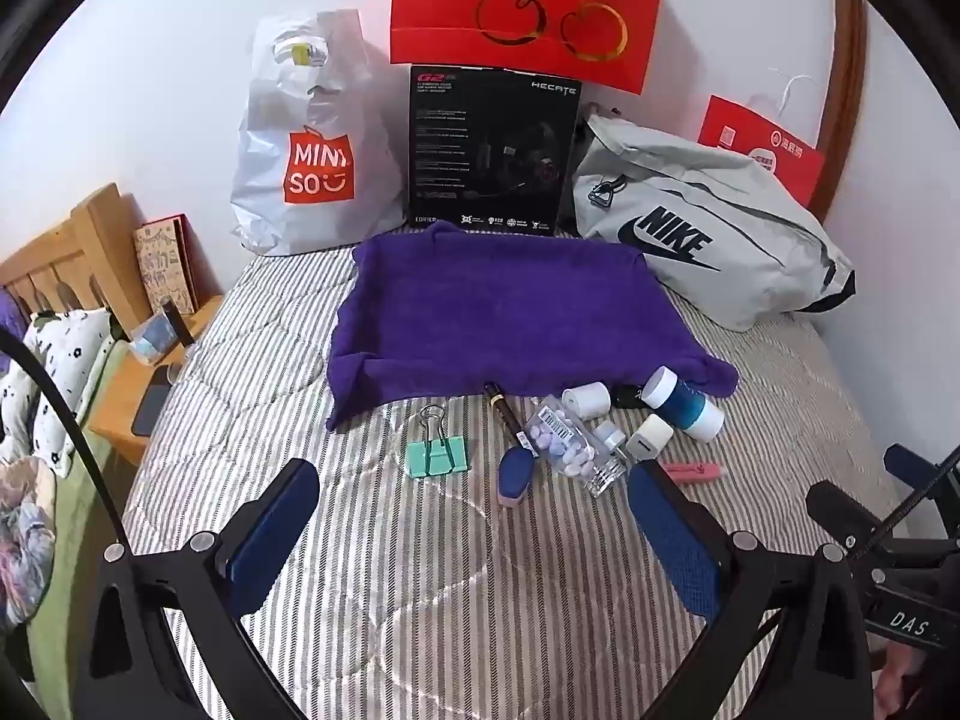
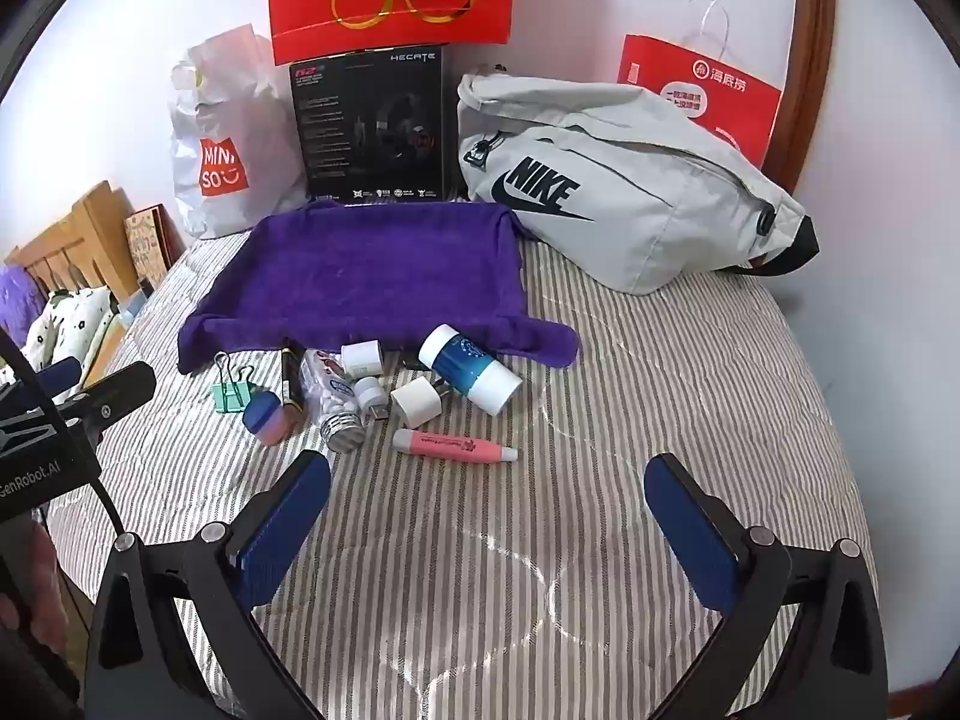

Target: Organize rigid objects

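A purple towel (image 1: 498,306) (image 2: 366,276) lies on the striped bed, shaped like a shallow tray. In front of it sit small items: a green binder clip (image 1: 436,455) (image 2: 234,394), a dark pen (image 1: 507,417), a blue-and-pink eraser (image 1: 515,475) (image 2: 264,418), a clear bottle of pills (image 1: 567,441) (image 2: 333,399), white plugs (image 1: 649,437) (image 2: 415,401), a blue-and-white tube (image 1: 684,403) (image 2: 471,370) and a pink highlighter (image 2: 453,444) (image 1: 693,471). My left gripper (image 1: 474,498) is open, short of the clip and eraser. My right gripper (image 2: 486,492) is open, just short of the highlighter.
Along the wall stand a white shopping bag (image 1: 312,138), a black headset box (image 1: 492,150), a red gift bag (image 1: 528,6), a grey sling bag (image 1: 708,228) (image 2: 618,180) and a red paper bag (image 2: 702,96). A wooden headboard and shelf (image 1: 90,252) lie left.
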